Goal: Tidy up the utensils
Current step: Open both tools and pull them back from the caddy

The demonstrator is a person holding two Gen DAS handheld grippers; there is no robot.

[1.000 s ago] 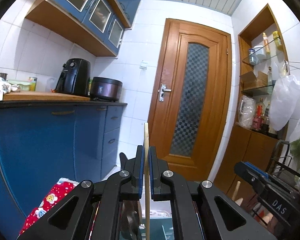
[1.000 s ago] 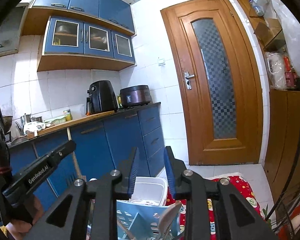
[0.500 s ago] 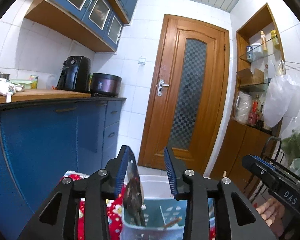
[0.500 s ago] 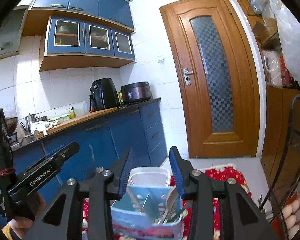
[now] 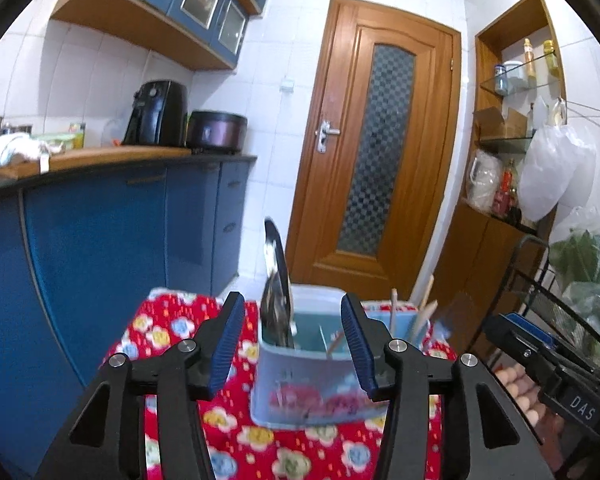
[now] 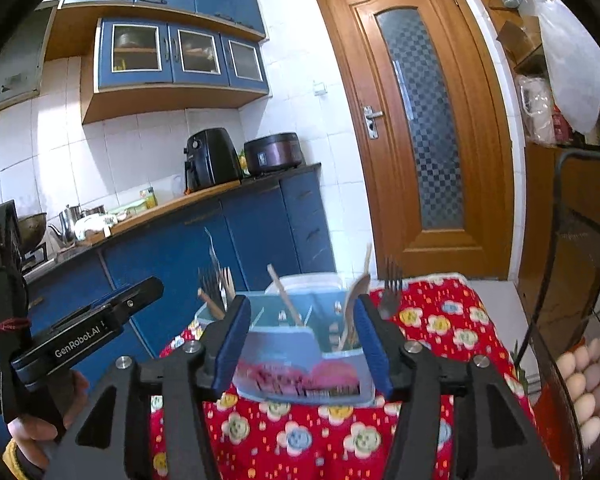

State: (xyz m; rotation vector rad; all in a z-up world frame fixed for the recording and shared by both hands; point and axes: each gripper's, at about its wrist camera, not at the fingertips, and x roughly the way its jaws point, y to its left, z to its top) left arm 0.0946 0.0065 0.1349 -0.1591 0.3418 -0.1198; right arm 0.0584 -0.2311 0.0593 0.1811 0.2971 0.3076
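The caddy (image 5: 312, 380) stands mid-tablecloth (image 5: 172, 336), toward its far edge, with a ladle (image 5: 276, 280), chopsticks (image 6: 284, 300) and fork (image 6: 390, 284) upright inside. Both the left gripper (image 5: 292, 344) and right gripper (image 6: 304, 344) have jaws opening, gripping nothing. The utensils look light, stiff and slippery; best pinched at the protruding handles.

Bright, even indoor light fills both views, with soft glare on the white wall tiles (image 5: 268, 60). Fisheye bending curves the door (image 6: 432, 120) and blackens the corners. The utensil holder (image 5: 312, 384) is smeared by motion blur.
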